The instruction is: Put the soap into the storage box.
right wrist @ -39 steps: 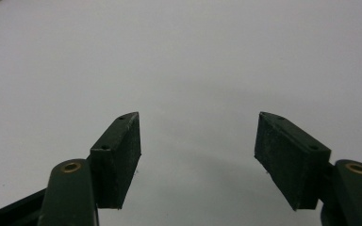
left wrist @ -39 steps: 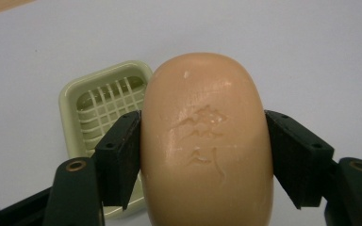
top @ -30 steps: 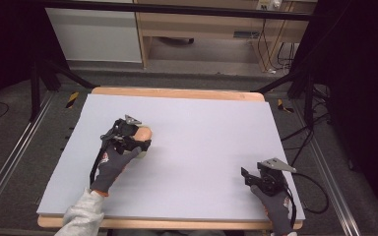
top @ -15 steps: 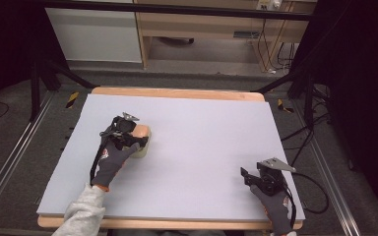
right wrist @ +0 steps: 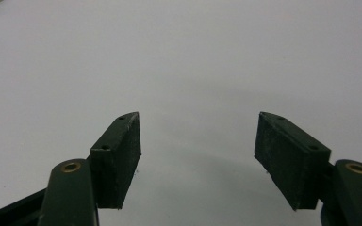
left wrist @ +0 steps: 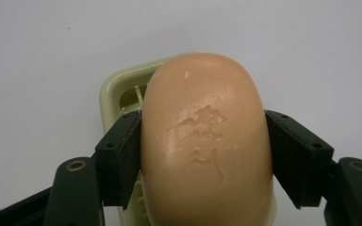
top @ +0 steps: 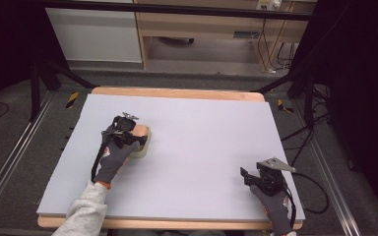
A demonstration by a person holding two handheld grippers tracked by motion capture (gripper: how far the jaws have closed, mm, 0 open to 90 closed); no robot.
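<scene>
A peach-coloured soap bar [left wrist: 206, 146] with embossed marks on top sits between the two jaws of my left gripper [left wrist: 202, 155], which is shut on it. Under the bar lies a pale green soap dish [left wrist: 122, 92]; I cannot tell whether the bar rests in it or hangs just above. In the high view the left gripper [top: 129, 133] and the soap bar [top: 140, 132] are at the table's left middle, over the soap dish [top: 144, 145]. My right gripper [top: 246, 176] stands open near the front right edge, and its jaws [right wrist: 198, 155] hold nothing.
The table [top: 206, 128] has a light grey top with a wooden rim. Dark frame legs and cables stand on the floor around it. A wooden cabinet [top: 202, 24] is behind the far edge.
My left gripper has moved a little toward the near side and down with the soap bar, ending over the soap dish. The right gripper has stayed in place.
</scene>
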